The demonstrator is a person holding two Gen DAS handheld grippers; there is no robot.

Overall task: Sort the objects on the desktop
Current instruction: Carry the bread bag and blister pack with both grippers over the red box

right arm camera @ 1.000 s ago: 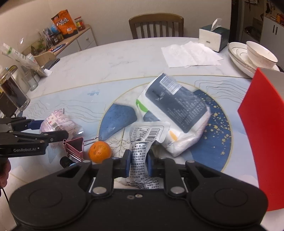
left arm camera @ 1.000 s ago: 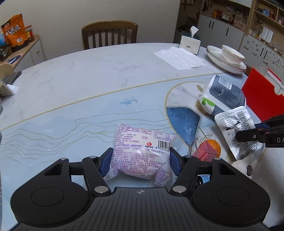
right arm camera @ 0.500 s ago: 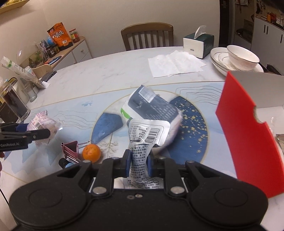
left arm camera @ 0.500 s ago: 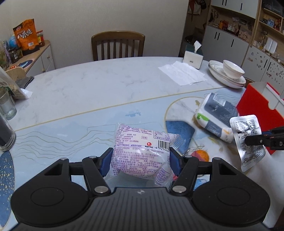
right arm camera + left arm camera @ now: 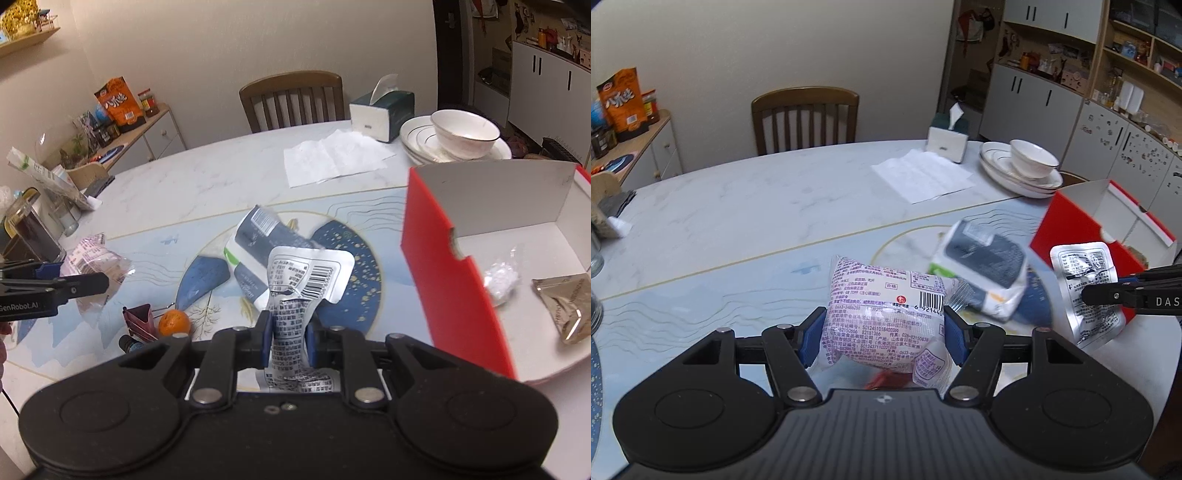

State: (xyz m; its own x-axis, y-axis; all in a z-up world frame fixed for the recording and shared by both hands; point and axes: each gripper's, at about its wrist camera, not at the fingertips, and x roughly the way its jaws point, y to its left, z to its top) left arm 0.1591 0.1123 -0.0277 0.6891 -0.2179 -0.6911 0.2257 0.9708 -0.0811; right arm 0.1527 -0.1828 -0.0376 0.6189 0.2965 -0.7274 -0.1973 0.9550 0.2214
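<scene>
From the left wrist view, the left hand-held gripper (image 5: 882, 334) has its blue pads clamped on either side of a puffy pink-printed snack packet (image 5: 886, 314), held up clear of the table (image 5: 738, 206). Off to the right, the right hand-held gripper (image 5: 1087, 294) pinches a silver foil pouch (image 5: 1084, 295) in front of the red box (image 5: 1078, 225), with a dark blue-and-white pack (image 5: 986, 269) lying on the table between the two. Over to the right wrist view: jaws squeezed tight on the crumpled silver pouch (barcode facing up), held above the table just left of the red box's open side. A mandarin (image 5: 174, 322), a maroon binder clip (image 5: 138, 321) and a small dark bottle (image 5: 129, 343) sit together on the table at lower left.
</scene>
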